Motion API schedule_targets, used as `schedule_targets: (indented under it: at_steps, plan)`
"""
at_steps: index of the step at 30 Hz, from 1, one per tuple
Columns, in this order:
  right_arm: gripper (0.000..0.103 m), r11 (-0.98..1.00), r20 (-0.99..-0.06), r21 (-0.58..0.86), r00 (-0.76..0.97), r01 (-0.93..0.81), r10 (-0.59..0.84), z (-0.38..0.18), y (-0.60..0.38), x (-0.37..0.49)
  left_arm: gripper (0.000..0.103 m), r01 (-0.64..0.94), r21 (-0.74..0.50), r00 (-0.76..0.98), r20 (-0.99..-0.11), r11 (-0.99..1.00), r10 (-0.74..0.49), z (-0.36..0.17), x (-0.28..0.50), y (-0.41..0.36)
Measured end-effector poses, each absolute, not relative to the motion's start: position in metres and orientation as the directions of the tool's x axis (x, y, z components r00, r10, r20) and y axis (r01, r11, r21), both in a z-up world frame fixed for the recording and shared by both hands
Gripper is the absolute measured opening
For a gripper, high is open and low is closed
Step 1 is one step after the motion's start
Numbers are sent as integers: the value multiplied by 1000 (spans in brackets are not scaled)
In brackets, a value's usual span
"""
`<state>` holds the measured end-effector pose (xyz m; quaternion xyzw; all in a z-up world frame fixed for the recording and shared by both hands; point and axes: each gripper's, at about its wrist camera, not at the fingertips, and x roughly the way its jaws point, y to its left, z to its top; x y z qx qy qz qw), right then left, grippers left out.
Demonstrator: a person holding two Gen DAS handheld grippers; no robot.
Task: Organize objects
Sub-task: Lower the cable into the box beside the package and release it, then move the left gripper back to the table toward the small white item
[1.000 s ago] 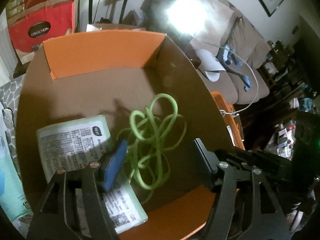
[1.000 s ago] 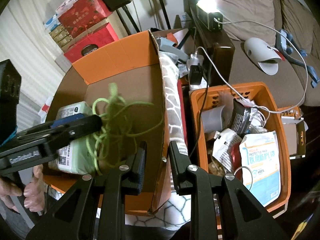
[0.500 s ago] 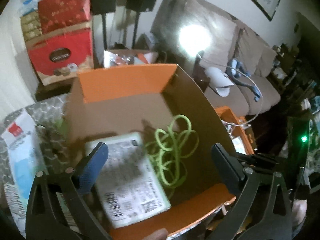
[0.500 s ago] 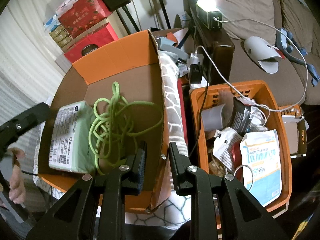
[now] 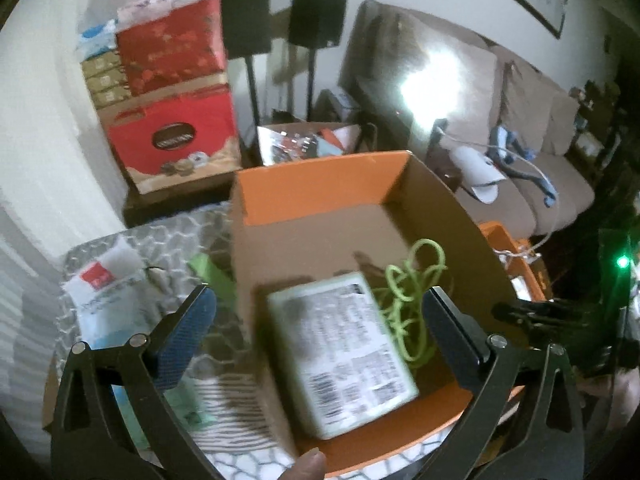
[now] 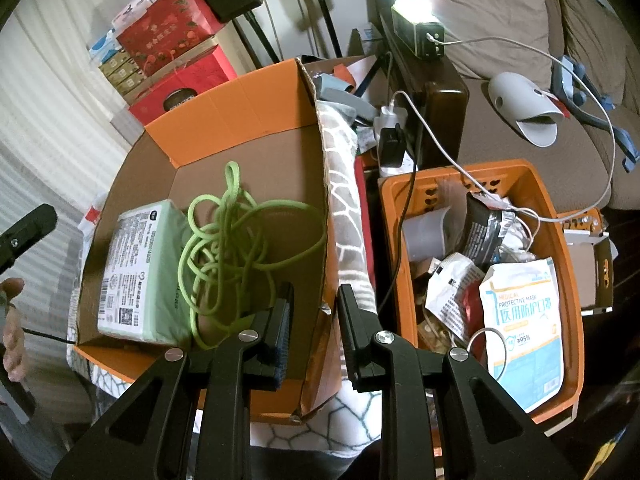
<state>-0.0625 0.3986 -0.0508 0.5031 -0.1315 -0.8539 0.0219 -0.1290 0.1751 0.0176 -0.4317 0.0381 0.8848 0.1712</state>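
Observation:
An orange-and-brown cardboard box (image 5: 320,184) holds a pale green printed packet (image 5: 344,344) and a tangled lime-green cord (image 5: 408,292). My left gripper (image 5: 318,300) hovers above the box's near left corner, open wide with nothing between its fingers. In the right wrist view the packet (image 6: 136,268) lies flat at the box's left. The cord (image 6: 240,240) is draped partly over it. My right gripper (image 6: 316,308) straddles the right wall of the box (image 6: 240,112), one finger inside and one outside, shut on that wall. One left fingertip (image 6: 28,224) shows at the far left.
An orange plastic basket (image 6: 496,168) right of the box is full of packets, a mask bag and cables. Loose packets (image 5: 104,292) lie on the patterned blanket left of the box. Red gift boxes (image 5: 176,148), speaker stands and a sofa stand behind.
My left gripper let go of the green cord, opened wide and pulled up and back out of the box. The cord settled beside the packet. The right gripper stayed put.

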Motion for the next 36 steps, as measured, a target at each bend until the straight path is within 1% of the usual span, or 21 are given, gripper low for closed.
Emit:
schedule_targets:
  at_steps: [7, 36]
  plan:
    - [23, -964, -853, 247, -494, -95, -170, -51, 398, -62, 103, -284, -39, -614, -760, -958, 213, 19, -132, 137]
    - [23, -963, -849, 252, -498, -96, -173, -51, 398, -59, 103, -59, -28, -621, -782, -998, 59, -9, -157, 15]
